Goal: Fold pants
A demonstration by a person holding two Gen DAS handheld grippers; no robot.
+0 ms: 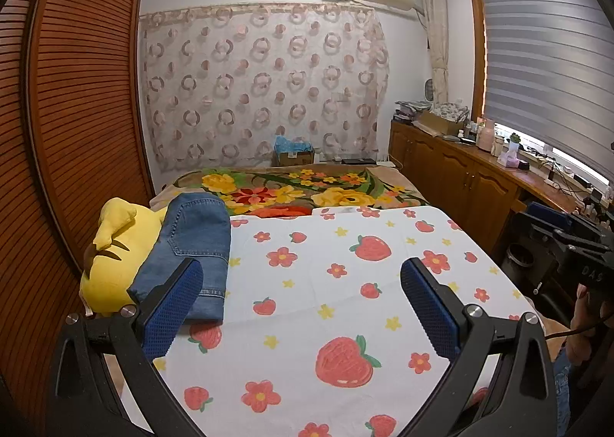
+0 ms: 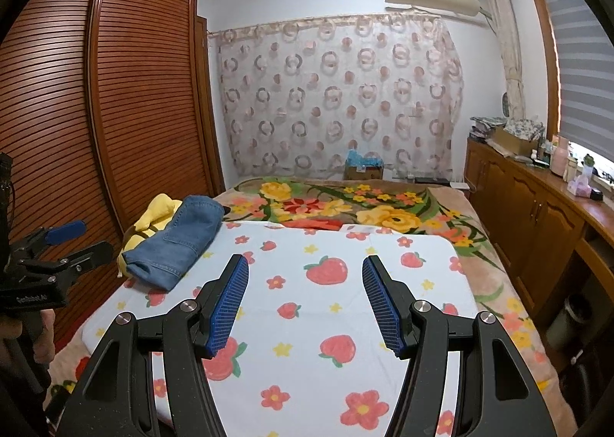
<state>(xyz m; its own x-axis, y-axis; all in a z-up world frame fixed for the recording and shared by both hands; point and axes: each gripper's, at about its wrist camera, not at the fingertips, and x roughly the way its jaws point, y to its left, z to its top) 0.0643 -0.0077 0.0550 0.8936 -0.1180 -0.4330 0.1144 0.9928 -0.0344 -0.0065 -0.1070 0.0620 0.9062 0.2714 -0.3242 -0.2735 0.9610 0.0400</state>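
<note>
The blue denim pants (image 2: 176, 241) lie in a compact folded bundle at the far left edge of the white strawberry-and-flower printed sheet (image 2: 326, 306) that covers the near part of the bed, with one end resting against a yellow plush toy (image 1: 111, 256). Judged from this arrangement, the folding is complete or nearly so: the garment shows as a short, several-layer stack with a hem edge at its near end, and no loose leg trails across the sheet. Remaining work, if any, appears limited to squaring the bundle; this cannot be confirmed from the views. The left claw (image 1: 301, 308) is held low over the sheet, angled slightly downward, its blue textured pads spread wide with nothing between them; the left pad (image 1: 172, 306) overlaps the near corner of the pants in the left wrist view, but contact cannot be determined. The right claw (image 2: 305, 304) is likewise empty, its pads parted over bare sheet, well apart from the pants and pointing slightly downward toward the floral blanket (image 2: 345, 206) beyond. In the right wrist view, the left claw appears at the left margin, near the wooden slatted wardrobe (image 2: 134, 91).
</note>
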